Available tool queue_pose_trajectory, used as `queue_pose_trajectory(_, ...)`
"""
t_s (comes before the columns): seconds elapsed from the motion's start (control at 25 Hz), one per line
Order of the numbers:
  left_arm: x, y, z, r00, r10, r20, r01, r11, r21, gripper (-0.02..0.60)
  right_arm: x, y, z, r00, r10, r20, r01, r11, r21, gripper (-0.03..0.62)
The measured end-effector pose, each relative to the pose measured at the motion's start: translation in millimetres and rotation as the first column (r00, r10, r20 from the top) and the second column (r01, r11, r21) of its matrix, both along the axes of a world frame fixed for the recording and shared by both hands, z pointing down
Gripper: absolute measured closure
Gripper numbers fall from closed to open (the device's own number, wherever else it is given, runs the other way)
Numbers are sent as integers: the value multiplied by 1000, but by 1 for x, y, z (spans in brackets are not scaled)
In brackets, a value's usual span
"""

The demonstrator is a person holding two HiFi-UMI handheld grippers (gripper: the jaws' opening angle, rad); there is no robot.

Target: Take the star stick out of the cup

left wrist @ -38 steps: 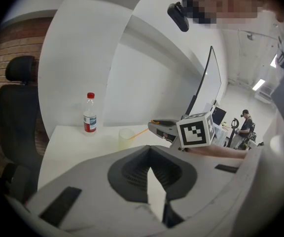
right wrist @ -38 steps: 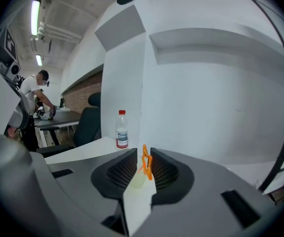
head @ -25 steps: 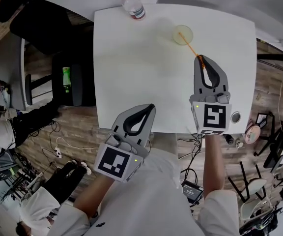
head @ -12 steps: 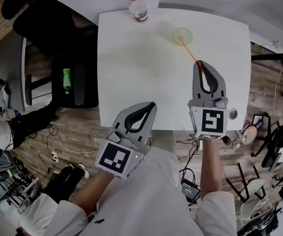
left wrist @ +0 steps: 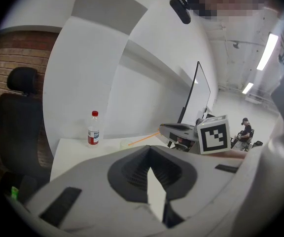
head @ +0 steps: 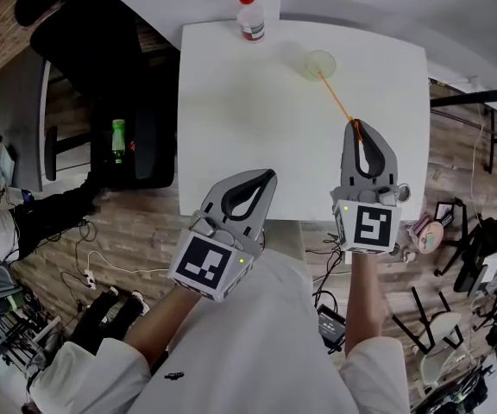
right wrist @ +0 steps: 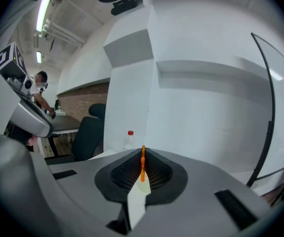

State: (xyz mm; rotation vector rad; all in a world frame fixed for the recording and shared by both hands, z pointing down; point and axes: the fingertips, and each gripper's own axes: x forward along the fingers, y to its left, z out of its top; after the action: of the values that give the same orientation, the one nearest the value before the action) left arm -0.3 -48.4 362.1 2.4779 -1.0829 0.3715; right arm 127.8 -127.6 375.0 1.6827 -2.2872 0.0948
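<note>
A thin orange star stick [head: 336, 98] runs from the pale translucent cup [head: 321, 59] at the table's far side back to my right gripper [head: 355, 126]. That gripper is shut on the stick's near end, which stands pinched between the jaws in the right gripper view [right wrist: 142, 163]. The stick's far end lies at the cup's near rim; I cannot tell whether it is still inside. My left gripper [head: 267, 177] hovers over the table's near edge, shut and holding nothing. The left gripper view shows the stick [left wrist: 143, 140] held out over the table.
A clear bottle with a red cap [head: 249, 17] stands at the far edge of the white table [head: 248, 119], left of the cup. A black office chair [head: 102, 50] and a dark side desk are to the left. Cables and stools lie on the wooden floor.
My right gripper has drawn back toward me with the stick in it, and the stick's far end has slid from the cup's middle to its near rim. The left gripper has barely moved.
</note>
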Motion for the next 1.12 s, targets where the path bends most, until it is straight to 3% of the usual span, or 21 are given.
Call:
queue_pose_trajectory(0.52, -13, 18, -22, 1000, -7, -24, 8, 999, 43, 568, -11, 55, -52, 1000, 13, 23, -14, 999, 50, 576)
queue_pose_trajectory(1.12, -51, 10, -38, 998, -67, -20, 68, 991, 112, 568, 0, 107, -69, 996, 71, 55, -71, 997, 9, 576)
